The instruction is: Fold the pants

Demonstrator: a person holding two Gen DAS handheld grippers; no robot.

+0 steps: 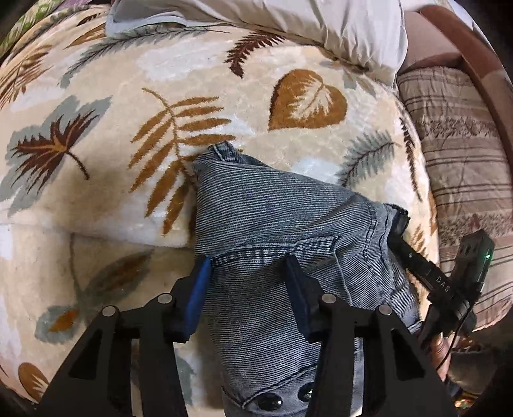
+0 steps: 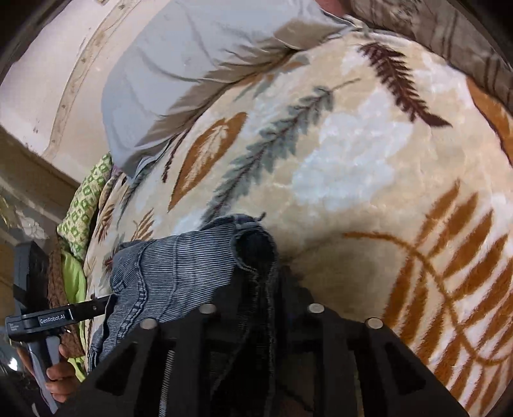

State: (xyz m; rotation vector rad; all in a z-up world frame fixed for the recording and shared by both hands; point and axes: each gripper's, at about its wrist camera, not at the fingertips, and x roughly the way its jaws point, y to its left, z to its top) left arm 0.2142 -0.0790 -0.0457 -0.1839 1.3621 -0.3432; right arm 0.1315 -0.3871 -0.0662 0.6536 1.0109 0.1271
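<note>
Grey-blue denim pants [image 1: 275,224] lie bunched on a leaf-patterned blanket [image 1: 112,106]. My left gripper [image 1: 248,272] is open, its blue-padded fingers [image 1: 200,285] straddling the waist part of the pants, near a pocket seam. In the left wrist view my right gripper [image 1: 400,221] comes in from the right and grips the far edge of the denim. In the right wrist view my right gripper [image 2: 259,282] is shut on a hem of the pants [image 2: 179,266], which drape over its fingers. The left gripper's body [image 2: 57,317] shows at the left.
A white pillow [image 1: 288,22] lies at the far side of the blanket [image 2: 368,154]. A striped brown cushion [image 1: 458,154] and a wooden frame are on the right. A green patterned cloth [image 2: 83,208] lies at the bed's edge.
</note>
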